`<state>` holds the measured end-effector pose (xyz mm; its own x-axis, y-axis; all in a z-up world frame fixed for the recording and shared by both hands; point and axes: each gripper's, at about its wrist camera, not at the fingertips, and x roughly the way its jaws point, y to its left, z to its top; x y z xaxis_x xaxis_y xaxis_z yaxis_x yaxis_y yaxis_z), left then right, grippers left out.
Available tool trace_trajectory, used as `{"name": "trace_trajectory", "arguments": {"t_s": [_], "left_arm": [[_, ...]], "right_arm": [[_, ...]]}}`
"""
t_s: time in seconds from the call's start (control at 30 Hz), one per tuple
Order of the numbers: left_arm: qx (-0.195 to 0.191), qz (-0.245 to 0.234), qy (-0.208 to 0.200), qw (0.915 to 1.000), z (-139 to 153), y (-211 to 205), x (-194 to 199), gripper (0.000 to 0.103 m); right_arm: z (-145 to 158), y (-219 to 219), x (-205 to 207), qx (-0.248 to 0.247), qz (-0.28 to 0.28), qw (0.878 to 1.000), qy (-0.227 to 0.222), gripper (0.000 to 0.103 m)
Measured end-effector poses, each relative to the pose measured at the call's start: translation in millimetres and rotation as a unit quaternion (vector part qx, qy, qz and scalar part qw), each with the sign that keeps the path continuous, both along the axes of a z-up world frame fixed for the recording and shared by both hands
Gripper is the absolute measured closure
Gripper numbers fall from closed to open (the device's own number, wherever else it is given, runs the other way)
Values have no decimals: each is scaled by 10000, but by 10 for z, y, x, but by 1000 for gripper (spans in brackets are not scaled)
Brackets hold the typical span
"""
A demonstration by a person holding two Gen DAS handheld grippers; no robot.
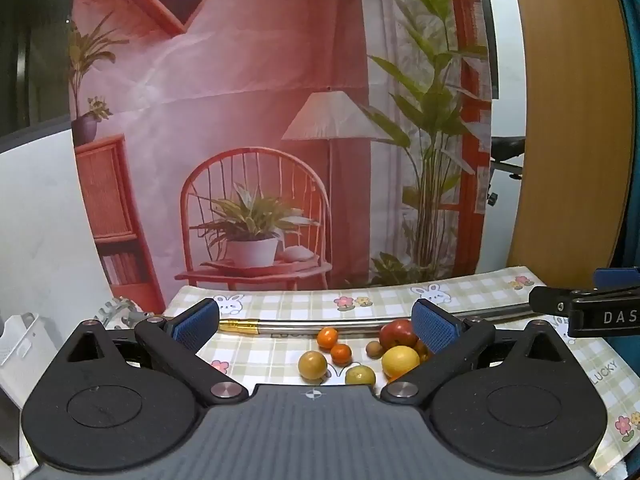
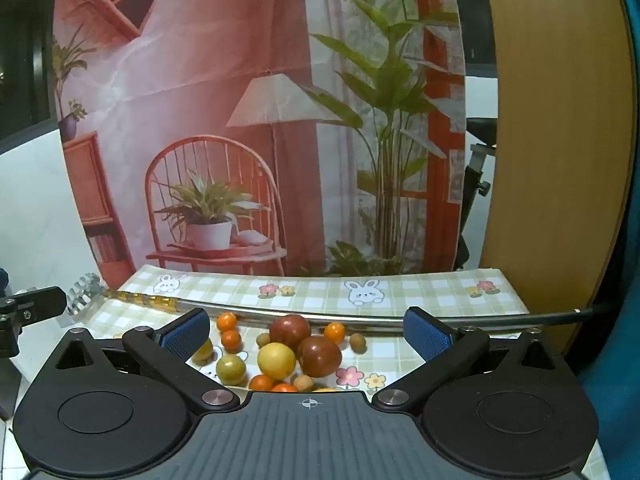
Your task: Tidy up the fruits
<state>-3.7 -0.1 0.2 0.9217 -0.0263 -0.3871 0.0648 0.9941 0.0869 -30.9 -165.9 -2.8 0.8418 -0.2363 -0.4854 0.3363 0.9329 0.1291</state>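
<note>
A: Are either of the tongs holding anything?

B: No. The left gripper and right gripper both gape wide, empty.

A: And the fruit?

B: The loose pile of small orange, yellow and dark red round fruits lies on the green-checked bunny-print tablecloth, just before a long metal rod.

Even, dim warm indoor light, soft shadows. Strong fisheye bending at edges, dark corners. Backdrop slightly soft and washed pink; fruits sharp.
</note>
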Motion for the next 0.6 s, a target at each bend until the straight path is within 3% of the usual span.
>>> {"name": "trace_trajectory", "arguments": {"t_s": [0.6], "left_arm": [[78, 133, 69, 9999, 33, 53, 53, 0]], "right_arm": [[27, -29, 12, -22, -13, 10000, -1, 0]]}}
